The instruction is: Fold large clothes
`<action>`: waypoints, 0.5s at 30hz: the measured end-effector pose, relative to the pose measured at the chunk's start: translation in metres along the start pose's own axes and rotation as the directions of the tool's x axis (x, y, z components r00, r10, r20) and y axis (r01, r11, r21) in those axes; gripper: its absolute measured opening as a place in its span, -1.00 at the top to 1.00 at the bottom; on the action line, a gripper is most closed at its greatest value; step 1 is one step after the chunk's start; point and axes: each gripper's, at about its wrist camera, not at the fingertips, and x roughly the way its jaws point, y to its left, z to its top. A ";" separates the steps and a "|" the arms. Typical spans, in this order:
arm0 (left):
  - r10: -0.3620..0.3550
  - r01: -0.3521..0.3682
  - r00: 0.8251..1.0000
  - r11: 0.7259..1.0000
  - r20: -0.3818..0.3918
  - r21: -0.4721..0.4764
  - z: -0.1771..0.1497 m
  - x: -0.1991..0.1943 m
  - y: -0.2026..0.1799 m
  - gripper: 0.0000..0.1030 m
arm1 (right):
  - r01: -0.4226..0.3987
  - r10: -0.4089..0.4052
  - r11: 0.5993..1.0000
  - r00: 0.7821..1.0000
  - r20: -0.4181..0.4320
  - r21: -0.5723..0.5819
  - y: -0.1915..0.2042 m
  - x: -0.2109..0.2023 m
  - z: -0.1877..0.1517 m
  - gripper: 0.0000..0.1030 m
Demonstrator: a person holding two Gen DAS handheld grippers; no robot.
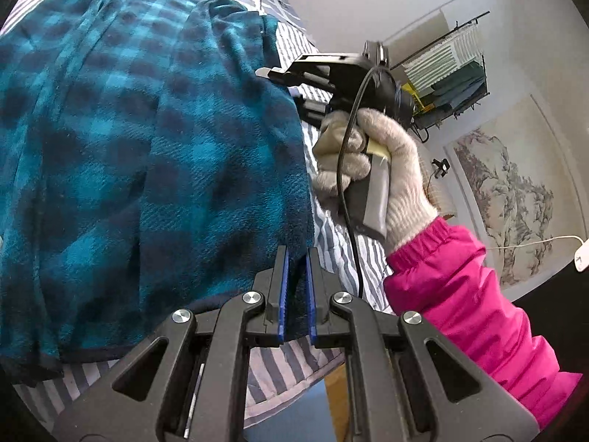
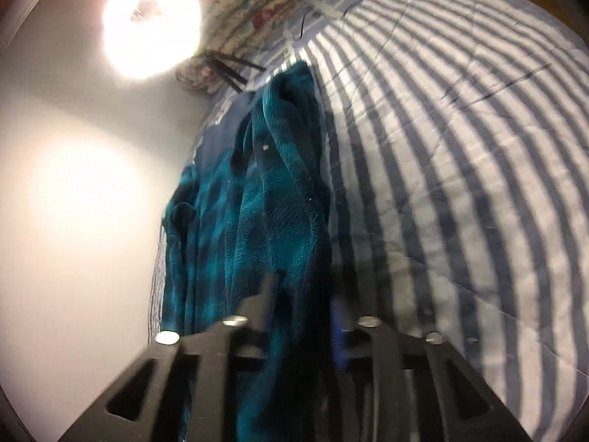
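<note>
- The left tool [image 1: 297, 254] has its blue-padded fingers [image 1: 282, 294] drawn nearly together, clamped on the dark-bound edge of a teal and navy checked fleece garment [image 1: 147, 154].
- The right tool [image 2: 300, 294] is blurred in its own view; its fingers stand close on either side of a bunched fold of the same fleece, pinching it.
- In the left wrist view, the right tool's black body appears at the garment's far edge, gripped by a hand in a cream knitted glove [image 1: 371, 169] with a pink sleeve [image 1: 471, 294] behind it.
- The fleece lies spread over a bed covered by a blue and white striped quilt [image 2: 460, 154].
- Beyond the bed are a pale wall, a bright lamp [image 2: 151, 25], a clothes rack [image 1: 452, 77] and a landscape painting [image 1: 511, 199].
</note>
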 end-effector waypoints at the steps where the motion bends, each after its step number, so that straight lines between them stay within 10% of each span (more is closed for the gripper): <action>1: -0.004 0.004 1.000 1.000 0.000 -0.010 -0.001 -0.002 0.003 0.88 | 0.016 -0.016 1.000 1.000 -0.004 -0.015 0.005 0.002 0.001 0.87; 8: -0.023 0.026 0.999 0.997 0.045 -0.078 -0.005 -0.027 0.026 0.88 | 0.179 -0.177 0.960 0.984 0.031 -0.217 0.082 0.000 0.003 0.92; 15: -0.015 0.028 0.996 0.989 0.088 -0.144 -0.013 -0.056 0.054 0.89 | 0.299 -0.303 0.834 0.951 0.068 -0.464 0.166 0.033 -0.018 0.93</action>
